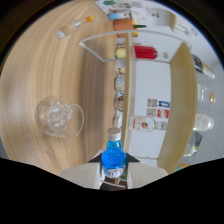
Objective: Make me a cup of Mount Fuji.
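A small bottle of blue liquid [113, 156] with a silver cap [114, 133] sits between the two pale fingers [85, 175]. My gripper [114, 172] is shut on its lower body. The bottle's neck points ahead, away from the fingers. A clear glass holding ice cubes [59, 116] rests on the wooden table [55, 65], ahead and to the left of the bottle, apart from it. The view is rolled, so the table top runs up the left side.
A wooden shelf unit [131, 85] stands just beyond the bottle, with a row of small jars [120, 75], a red bottle [145, 52] and a white-labelled bottle [147, 123]. A clear bottle [70, 27] lies far off on the table.
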{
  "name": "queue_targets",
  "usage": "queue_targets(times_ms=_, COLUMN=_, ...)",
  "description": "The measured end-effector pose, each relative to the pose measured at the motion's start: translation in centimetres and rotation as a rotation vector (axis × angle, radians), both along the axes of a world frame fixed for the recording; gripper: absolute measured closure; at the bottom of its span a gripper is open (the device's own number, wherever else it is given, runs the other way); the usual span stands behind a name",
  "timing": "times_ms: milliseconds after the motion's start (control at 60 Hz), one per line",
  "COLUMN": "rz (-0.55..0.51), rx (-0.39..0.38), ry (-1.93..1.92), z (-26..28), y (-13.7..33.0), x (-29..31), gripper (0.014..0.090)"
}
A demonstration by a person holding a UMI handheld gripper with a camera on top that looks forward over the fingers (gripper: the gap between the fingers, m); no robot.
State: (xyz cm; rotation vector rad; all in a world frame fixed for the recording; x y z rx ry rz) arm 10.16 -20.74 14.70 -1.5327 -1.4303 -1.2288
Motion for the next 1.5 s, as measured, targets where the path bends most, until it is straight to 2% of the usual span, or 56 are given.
queue_targets(times_ms=83, rz=-0.038, rx=0.003, ry=0.304, z=1.5, y=-1.0, x=-0.9, gripper=0.0686)
queue_targets(times_ms=267, rz=-0.122, rx=0.126, ry=1.018, z=7.1, y=-3.2, x=0.2, gripper=0.0688)
queue_targets(times_ms=333, rz=-0.170, rx=0.130, ry=1.211, z=6.7, y=-3.6, x=2.1, gripper=0.0686)
queue_targets(times_ms=467, rz=-0.362, rx=0.111, ry=1.444, z=1.9, y=-3.8, x=7.6, gripper=0.0687)
queue_targets(times_ms=600, rz=-0.503, rx=0.071, ry=1.499, z=-4.0, y=-3.5, x=12.7, gripper=0.0688)
queue_targets(times_ms=700, rz=-0.566, rx=0.053, ry=1.505, z=-7.3, y=-2.9, x=15.4, gripper=0.0688)
queue_targets(times_ms=800, rz=-0.622, rx=0.000, ry=1.518, z=-10.3, y=-2.5, x=16.7, gripper=0.0688)
queue_targets(times_ms=1050, rz=-0.648, rx=-0.069, ry=1.490, z=-13.1, y=-2.6, x=17.3, gripper=0.0683)
queue_targets(times_ms=1417, rz=-0.683, rx=-0.075, ry=1.500, z=-13.5, y=-4.2, x=17.7, gripper=0.0670)
queue_targets(times_ms=1450, rz=-0.697, rx=-0.071, ry=1.499, z=-13.4, y=-4.3, x=17.8, gripper=0.0659)
queue_targets(times_ms=1500, rz=-0.714, rx=-0.065, ry=1.499, z=-13.2, y=-4.6, x=17.9, gripper=0.0575)
